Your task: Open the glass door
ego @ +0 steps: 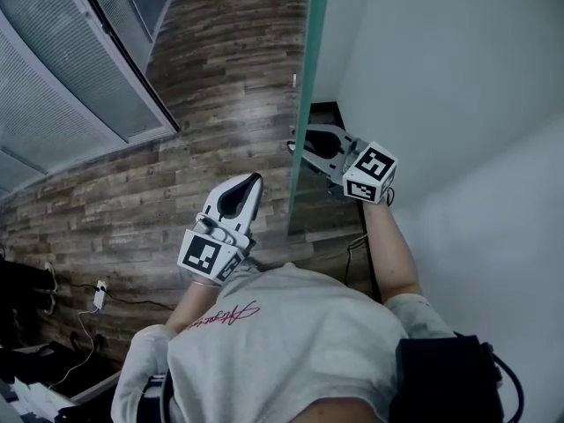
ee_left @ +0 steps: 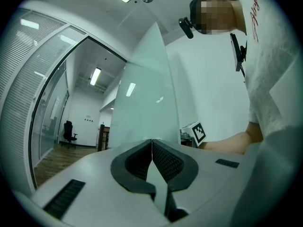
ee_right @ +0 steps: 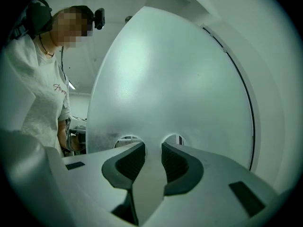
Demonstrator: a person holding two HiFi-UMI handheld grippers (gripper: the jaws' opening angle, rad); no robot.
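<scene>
The frosted glass door (ego: 306, 77) shows edge-on as a green line in the head view. It fills the right gripper view as a pale panel (ee_right: 180, 79). My right gripper (ego: 297, 144) points at the door from its right side. Its jaws (ee_right: 152, 144) stand slightly apart, with a pale upright strip, the door handle (ee_right: 152, 135), filling the gap between two clear round spots. My left gripper (ego: 256, 180) hangs on the door's left side, apart from it, its jaws (ee_left: 152, 141) pressed together with nothing in them.
Wood plank floor (ego: 220, 86) stretches ahead on the left. A glass wall with blinds (ego: 62, 86) runs along its left side. A cable and plug (ego: 100, 296) lie on the floor at the lower left. A white wall (ego: 476, 77) closes the right. An office chair (ee_left: 69, 132) stands far off.
</scene>
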